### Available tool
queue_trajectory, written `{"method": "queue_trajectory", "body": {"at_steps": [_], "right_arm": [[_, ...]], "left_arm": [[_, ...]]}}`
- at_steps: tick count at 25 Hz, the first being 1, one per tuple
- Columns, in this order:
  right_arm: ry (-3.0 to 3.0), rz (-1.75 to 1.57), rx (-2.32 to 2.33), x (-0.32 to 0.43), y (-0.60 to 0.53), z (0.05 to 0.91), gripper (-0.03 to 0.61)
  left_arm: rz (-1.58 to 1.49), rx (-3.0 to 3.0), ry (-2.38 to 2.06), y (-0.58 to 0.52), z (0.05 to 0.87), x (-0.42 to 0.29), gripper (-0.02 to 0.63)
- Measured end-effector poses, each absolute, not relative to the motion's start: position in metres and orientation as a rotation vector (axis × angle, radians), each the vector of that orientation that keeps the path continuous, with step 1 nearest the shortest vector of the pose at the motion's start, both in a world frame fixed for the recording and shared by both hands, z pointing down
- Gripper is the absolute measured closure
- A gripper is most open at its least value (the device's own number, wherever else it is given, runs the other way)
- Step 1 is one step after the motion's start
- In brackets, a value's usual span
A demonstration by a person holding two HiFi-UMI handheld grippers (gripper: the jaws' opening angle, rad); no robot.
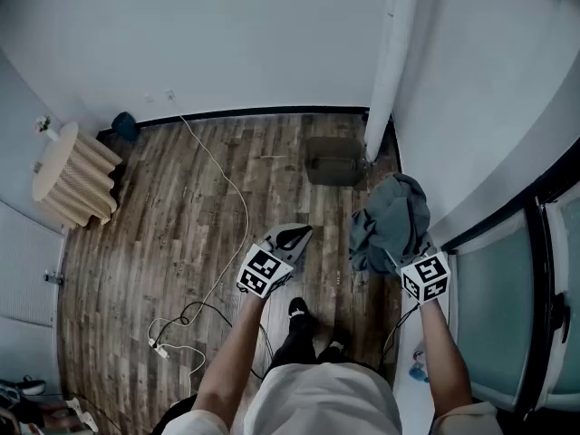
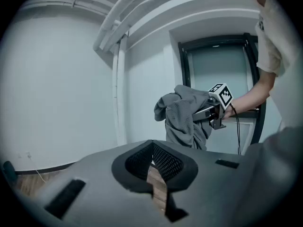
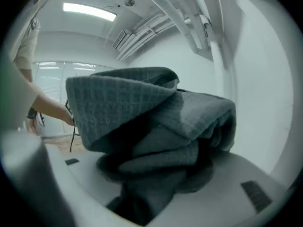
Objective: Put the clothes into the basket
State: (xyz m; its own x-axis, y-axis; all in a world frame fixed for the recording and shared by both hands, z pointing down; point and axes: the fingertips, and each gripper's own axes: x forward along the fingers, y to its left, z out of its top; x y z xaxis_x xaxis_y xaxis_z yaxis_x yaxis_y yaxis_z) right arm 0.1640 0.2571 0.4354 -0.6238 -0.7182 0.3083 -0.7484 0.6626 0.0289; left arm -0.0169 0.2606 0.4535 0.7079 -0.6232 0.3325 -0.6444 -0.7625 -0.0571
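A grey waffle-knit garment (image 1: 394, 216) hangs bunched in the air at the right. My right gripper (image 1: 393, 248) is shut on it, and the cloth drapes over the jaws and hides them. In the right gripper view the garment (image 3: 142, 112) fills the middle and covers the right gripper (image 3: 156, 171). The left gripper view shows that garment (image 2: 182, 119) dangling from the right gripper (image 2: 204, 113) in front of a glass door. My left gripper (image 1: 302, 234) hovers over the floor at centre, apart from the cloth. The left gripper (image 2: 152, 144) has its tips together with nothing between them. A low dark grey container (image 1: 333, 161) stands on the floor ahead.
A white pipe (image 1: 390, 62) runs down the wall corner beside the container. A glass door (image 1: 507, 306) stands at the right. A beige fluted round stand (image 1: 72, 184) is at the far left. White and black cables (image 1: 222, 216) trail across the wood floor, and the person's feet (image 1: 308, 320) are below.
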Motion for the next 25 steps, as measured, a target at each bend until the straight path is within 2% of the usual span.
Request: {"method": "queue_trajectory", "body": {"at_steps": [25], "right_arm": [[-2.594,0.152,1.158,0.188,0.21,0.446,0.357]], "left_arm": [[0.527,2.778,-1.139,0.223,0.464,-0.015,0.601]]}}
